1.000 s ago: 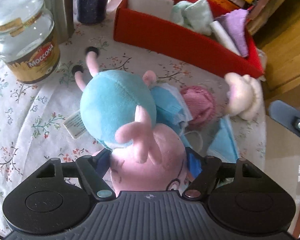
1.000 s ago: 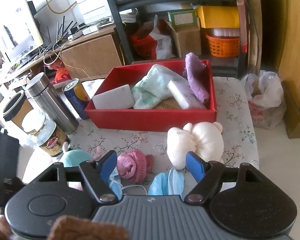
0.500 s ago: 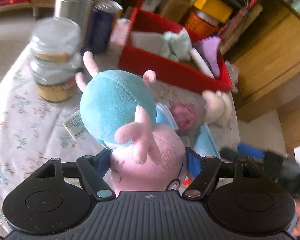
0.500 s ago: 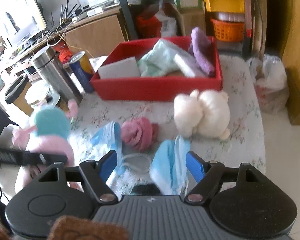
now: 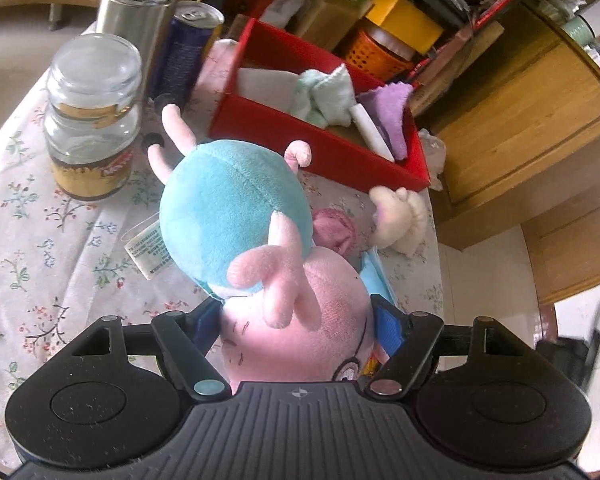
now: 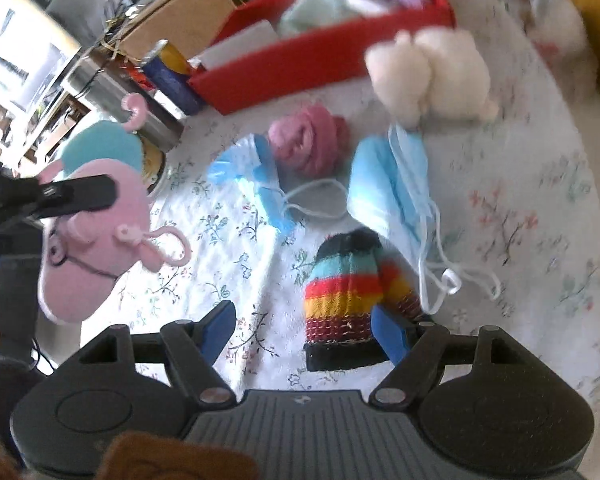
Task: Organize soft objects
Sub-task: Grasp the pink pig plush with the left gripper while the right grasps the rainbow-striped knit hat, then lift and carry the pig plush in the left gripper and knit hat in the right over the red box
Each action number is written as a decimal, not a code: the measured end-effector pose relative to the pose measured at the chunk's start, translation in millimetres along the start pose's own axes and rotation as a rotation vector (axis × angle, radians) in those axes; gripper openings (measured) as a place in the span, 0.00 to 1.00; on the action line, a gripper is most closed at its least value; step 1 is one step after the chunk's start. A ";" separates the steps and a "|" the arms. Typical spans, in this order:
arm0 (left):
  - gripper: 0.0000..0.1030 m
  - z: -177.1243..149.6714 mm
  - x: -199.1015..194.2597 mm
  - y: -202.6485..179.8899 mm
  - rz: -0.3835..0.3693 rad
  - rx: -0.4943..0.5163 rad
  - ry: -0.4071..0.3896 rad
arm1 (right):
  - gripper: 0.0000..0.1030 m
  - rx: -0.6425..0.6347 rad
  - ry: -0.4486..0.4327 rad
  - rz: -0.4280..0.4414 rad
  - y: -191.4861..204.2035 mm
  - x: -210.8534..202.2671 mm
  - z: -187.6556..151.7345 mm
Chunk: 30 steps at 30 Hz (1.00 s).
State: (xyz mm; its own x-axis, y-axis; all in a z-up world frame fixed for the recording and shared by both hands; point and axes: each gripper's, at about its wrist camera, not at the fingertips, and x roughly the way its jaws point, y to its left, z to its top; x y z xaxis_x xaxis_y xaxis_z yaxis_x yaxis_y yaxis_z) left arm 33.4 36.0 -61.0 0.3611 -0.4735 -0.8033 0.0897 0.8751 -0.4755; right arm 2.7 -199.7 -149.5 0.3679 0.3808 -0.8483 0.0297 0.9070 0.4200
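Observation:
My left gripper [image 5: 298, 324] is shut on a pig plush [image 5: 236, 216] with a pink head and teal body, held above the flowered tablecloth [image 5: 60, 240]. In the right wrist view the same plush [image 6: 96, 216] hangs at the left. My right gripper [image 6: 304, 330] is open low over the table, with a rainbow-striped knitted mitten [image 6: 344, 292] lying between its fingers, close to the right one. Beyond it lie two blue face masks [image 6: 388, 184], a pink knitted ball [image 6: 306, 144] and a white plush [image 6: 432, 72]. The red box [image 5: 320, 140] holds cloths and sponges.
A glass coffee jar [image 5: 92, 120], a steel flask [image 5: 140, 12] and a blue can [image 5: 188, 52] stand at the table's far left. A wooden cabinet [image 5: 520, 120] rises past the table's right edge. Cluttered shelves stand behind the box.
The left gripper has risen with the plush and tipped up. The right gripper has dropped toward the table and tilted down, bringing the striped mitten between its fingers.

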 end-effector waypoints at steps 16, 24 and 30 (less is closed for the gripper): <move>0.72 -5.8 7.0 -0.6 0.021 0.034 0.039 | 0.00 -0.117 0.016 -0.094 11.6 16.3 -0.7; 0.59 -5.0 -6.7 -5.4 -0.018 0.060 -0.002 | 0.00 -0.043 -0.044 0.080 9.4 -21.1 -3.0; 0.68 -16.0 16.0 -4.9 0.064 0.107 0.094 | 0.00 -0.038 -0.072 0.082 12.1 -25.8 -0.8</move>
State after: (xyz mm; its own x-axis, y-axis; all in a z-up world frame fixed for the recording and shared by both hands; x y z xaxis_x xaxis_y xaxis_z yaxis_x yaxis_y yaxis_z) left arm 24.0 22.5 -77.2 0.2815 -0.4192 -0.8631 0.1691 0.9071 -0.3854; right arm -7.2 -198.4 -122.8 0.4338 0.4415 -0.7854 -0.0385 0.8800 0.4734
